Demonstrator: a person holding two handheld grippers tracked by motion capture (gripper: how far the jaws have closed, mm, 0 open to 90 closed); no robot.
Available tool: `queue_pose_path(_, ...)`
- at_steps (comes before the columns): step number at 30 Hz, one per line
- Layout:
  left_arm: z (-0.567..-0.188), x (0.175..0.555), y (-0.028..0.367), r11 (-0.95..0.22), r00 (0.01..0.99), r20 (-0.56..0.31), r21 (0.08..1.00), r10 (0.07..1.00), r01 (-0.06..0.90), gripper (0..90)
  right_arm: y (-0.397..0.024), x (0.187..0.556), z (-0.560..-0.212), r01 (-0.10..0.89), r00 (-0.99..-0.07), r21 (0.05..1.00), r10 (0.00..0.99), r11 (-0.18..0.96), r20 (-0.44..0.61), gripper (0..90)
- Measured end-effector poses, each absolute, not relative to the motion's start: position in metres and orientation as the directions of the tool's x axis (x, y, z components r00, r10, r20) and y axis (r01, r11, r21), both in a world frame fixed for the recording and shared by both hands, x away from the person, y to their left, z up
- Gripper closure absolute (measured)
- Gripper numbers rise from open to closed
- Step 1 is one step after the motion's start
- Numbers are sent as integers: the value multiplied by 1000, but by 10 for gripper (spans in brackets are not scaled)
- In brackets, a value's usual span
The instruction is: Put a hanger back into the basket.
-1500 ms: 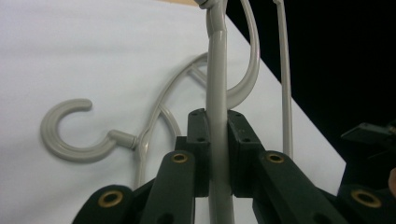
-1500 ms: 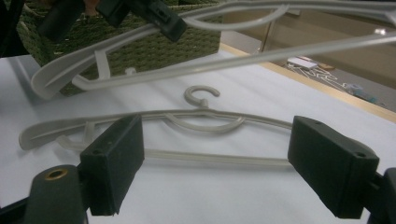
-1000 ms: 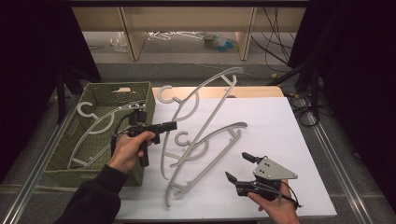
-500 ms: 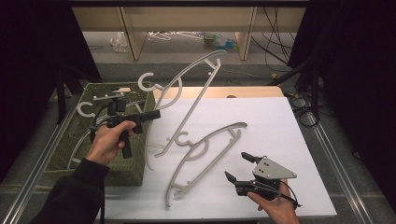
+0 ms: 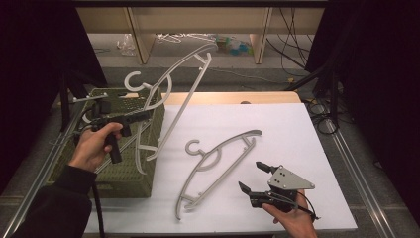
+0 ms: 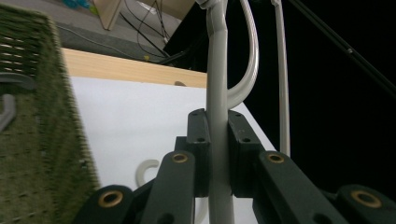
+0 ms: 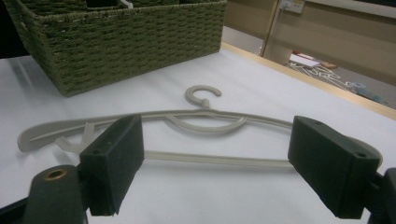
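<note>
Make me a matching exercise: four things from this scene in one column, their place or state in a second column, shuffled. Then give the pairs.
Things
1. left gripper
2. right gripper
3. basket
4. flat hanger

Places or states
A. woven, green, at the table's left side
B. open, holding nothing
C. lying on the white tabletop
D. shut on a raised hanger

Pairs: 1-D, 2-B, 3-A, 4-C
</note>
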State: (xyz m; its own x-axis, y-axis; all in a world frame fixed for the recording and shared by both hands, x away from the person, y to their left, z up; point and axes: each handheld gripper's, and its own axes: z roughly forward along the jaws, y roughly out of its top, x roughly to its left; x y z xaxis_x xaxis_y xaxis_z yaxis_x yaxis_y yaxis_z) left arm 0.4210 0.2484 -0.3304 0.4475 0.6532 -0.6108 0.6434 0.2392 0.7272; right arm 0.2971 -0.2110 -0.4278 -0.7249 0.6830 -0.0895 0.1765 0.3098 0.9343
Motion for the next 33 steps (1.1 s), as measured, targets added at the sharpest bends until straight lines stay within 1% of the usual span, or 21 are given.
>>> queue_pose_path(1,-331,422,257,250,433,-612,724,662,643,809,-211,297,-428,176,-725,934,683,311,-91,191)
queue_pose_path(7,-333,426,278,276,413,-612,728,674,627,809,-210,298,-428,171,-720,936,688,307,-93,191)
queue_pose_path(8,-334,428,285,285,429,-609,741,667,608,809,-210,298,-428,171,-720,936,688,306,-93,191)
queue_pose_path(9,-334,428,289,301,419,-625,729,658,615,809,-210,298,-428,172,-720,937,688,304,-91,191)
queue_pose_path(15,-334,427,316,293,375,-574,755,728,587,809,-210,298,-428,173,-719,936,688,306,-92,191)
queue_pose_path(16,-336,426,326,299,361,-566,760,741,578,809,-211,298,-428,177,-722,934,686,311,-92,191)
queue_pose_path(17,-336,426,326,299,361,-566,760,741,578,809,-211,298,-428,177,-722,934,686,311,-92,191)
queue_pose_path(22,-345,424,351,296,334,-548,764,767,573,809,-210,298,-428,180,-725,932,683,316,-92,191)
queue_pose_path(24,-348,423,358,276,328,-522,774,787,570,809,-210,298,-428,179,-725,932,682,314,-91,191)
queue_pose_path(27,-349,422,363,266,328,-511,778,794,569,809,-210,299,-428,178,-724,932,683,316,-93,191)
queue_pose_path(29,-350,420,368,243,333,-483,792,810,560,808,-211,299,-428,178,-724,932,683,315,-93,191)
queue_pose_path(33,-354,418,375,234,326,-476,790,817,566,808,-210,298,-428,177,-724,932,684,315,-93,191)
